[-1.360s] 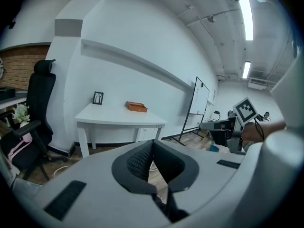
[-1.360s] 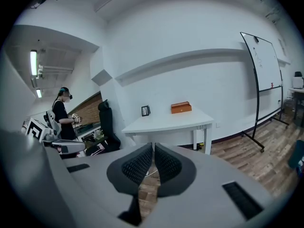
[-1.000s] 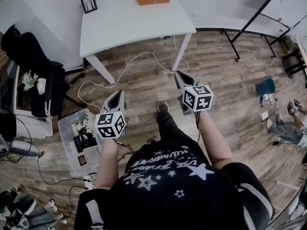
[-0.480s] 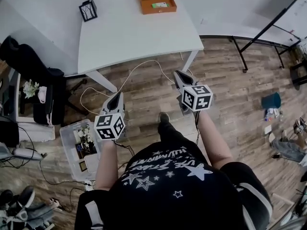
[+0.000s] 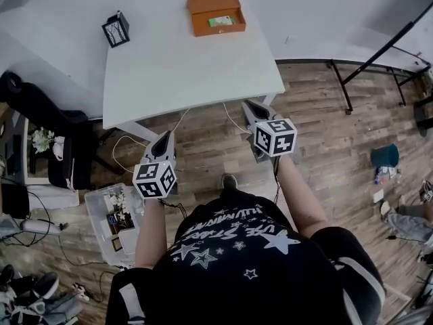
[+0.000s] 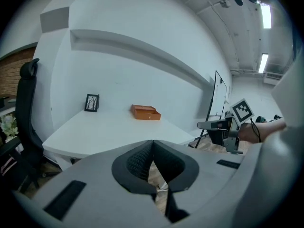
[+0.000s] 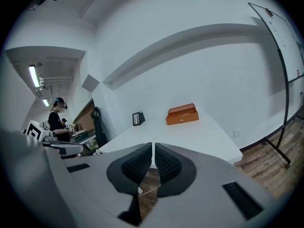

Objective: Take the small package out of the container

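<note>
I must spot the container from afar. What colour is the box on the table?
The box is orange; the head view shows it best.

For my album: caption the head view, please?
Holding left gripper and right gripper, a person faces a white table bearing an orange box.

Office-like workroom. White surface [image 5: 189,66] stands on a wood-plank floor [image 5: 325,147]. Black office chair [image 6: 26,108], wheeled whiteboard [image 7: 287,46], strip ceiling lights [image 6: 265,15], clear storage bin [image 5: 93,215].

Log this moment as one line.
left gripper: shut, empty | right gripper: shut, empty | orange box: open on table, green package inside
</note>
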`<state>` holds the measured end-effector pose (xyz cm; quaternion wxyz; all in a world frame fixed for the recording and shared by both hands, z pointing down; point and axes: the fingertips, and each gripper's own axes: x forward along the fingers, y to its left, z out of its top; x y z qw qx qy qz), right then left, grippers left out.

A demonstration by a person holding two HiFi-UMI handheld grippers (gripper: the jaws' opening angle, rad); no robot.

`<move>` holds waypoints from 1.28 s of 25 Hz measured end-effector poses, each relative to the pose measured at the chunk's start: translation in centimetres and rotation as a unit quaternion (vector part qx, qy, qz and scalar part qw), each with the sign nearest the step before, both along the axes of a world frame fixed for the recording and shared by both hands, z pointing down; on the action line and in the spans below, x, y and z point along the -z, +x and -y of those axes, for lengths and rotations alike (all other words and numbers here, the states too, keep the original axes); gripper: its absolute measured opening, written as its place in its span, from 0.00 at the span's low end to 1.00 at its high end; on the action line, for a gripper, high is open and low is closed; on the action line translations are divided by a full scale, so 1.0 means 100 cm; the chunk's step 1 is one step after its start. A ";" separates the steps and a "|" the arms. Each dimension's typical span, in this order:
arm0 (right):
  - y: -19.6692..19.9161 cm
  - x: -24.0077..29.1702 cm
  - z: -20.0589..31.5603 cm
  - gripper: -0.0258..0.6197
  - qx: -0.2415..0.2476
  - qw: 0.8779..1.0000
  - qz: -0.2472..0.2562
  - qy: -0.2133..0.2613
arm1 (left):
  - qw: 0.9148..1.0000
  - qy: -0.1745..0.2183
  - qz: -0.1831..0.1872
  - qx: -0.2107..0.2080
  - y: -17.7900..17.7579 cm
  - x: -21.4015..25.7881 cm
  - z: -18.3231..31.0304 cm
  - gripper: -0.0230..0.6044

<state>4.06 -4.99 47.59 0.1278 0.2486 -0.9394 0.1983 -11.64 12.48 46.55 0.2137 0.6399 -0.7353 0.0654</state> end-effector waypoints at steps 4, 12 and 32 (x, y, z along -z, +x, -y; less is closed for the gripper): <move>0.001 -0.001 0.032 0.12 0.006 1.000 -0.003 0.004 | 1.000 0.007 -0.002 0.002 0.001 0.001 0.034 0.07; 0.003 -0.003 0.066 0.12 0.001 1.000 -0.005 0.002 | 1.000 0.006 -0.002 -0.009 0.002 0.005 0.079 0.07; -0.051 -0.003 0.201 0.12 -0.070 0.997 -0.020 0.013 | 0.994 0.035 0.006 -0.102 -0.086 0.020 0.267 0.07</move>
